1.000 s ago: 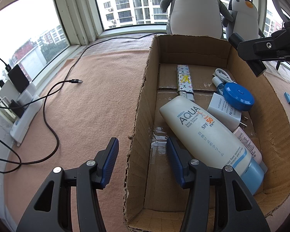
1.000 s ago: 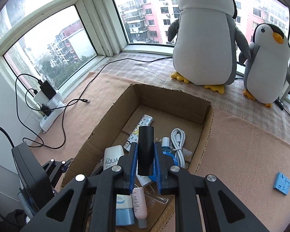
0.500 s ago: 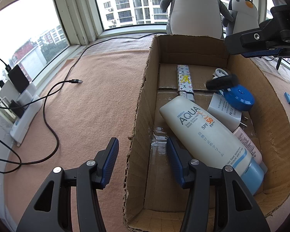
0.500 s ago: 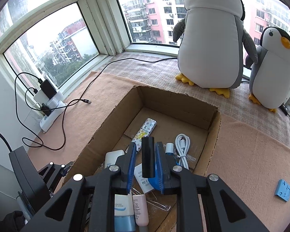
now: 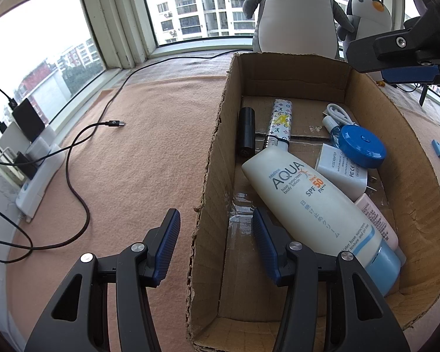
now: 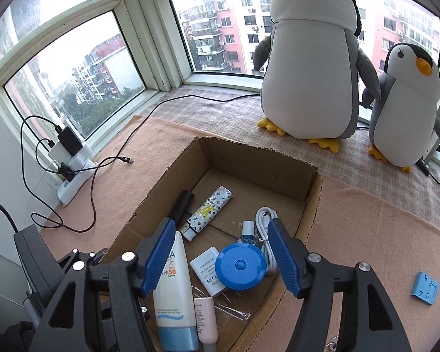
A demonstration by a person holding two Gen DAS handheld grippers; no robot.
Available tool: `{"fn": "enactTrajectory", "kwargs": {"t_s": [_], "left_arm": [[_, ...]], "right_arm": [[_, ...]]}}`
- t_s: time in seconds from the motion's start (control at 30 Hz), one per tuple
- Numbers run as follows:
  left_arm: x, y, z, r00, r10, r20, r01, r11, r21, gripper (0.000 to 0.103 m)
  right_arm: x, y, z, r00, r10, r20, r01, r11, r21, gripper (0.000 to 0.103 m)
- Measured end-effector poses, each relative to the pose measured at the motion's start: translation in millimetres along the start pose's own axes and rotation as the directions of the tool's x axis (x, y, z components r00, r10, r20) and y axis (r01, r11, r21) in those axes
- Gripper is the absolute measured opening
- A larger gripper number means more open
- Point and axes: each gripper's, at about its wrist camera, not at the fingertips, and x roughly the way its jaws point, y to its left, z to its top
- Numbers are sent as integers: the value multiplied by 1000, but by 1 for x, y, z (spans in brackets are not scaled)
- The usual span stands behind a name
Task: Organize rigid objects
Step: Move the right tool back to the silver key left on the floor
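The right gripper (image 6: 223, 252) hangs above the cardboard box (image 6: 314, 196), its jaws just opened and nothing between them. The black cylinder (image 5: 246, 135) lies inside against the left wall, beside the patterned lighter (image 5: 278, 123). The left gripper (image 5: 214, 243) straddles the box's left wall (image 5: 211, 176), seemingly clamping it steady. The drop seems complete; next probably comes fetching the blue clip (image 6: 424, 287) from the worktop.
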Motion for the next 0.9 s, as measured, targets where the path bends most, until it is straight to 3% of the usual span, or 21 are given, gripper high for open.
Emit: {"fn": "enactTrajectory", "kwargs": {"t_s": [0.43, 0.73, 0.9], "left_arm": [[0, 0, 0, 1000, 3, 0, -3, 1000, 1, 51], [1, 0, 1, 1000, 3, 0, -3, 1000, 0, 51], [1, 0, 1, 1000, 3, -1, -3, 1000, 0, 51]], "right_arm": [[-28, -22, -20, 1000, -16, 2, 16, 1000, 13, 63], [-69, -61, -65, 997, -69, 26, 68, 997, 37, 63], [-76, -85, -97, 994, -107, -10, 107, 992, 73, 63]]}}
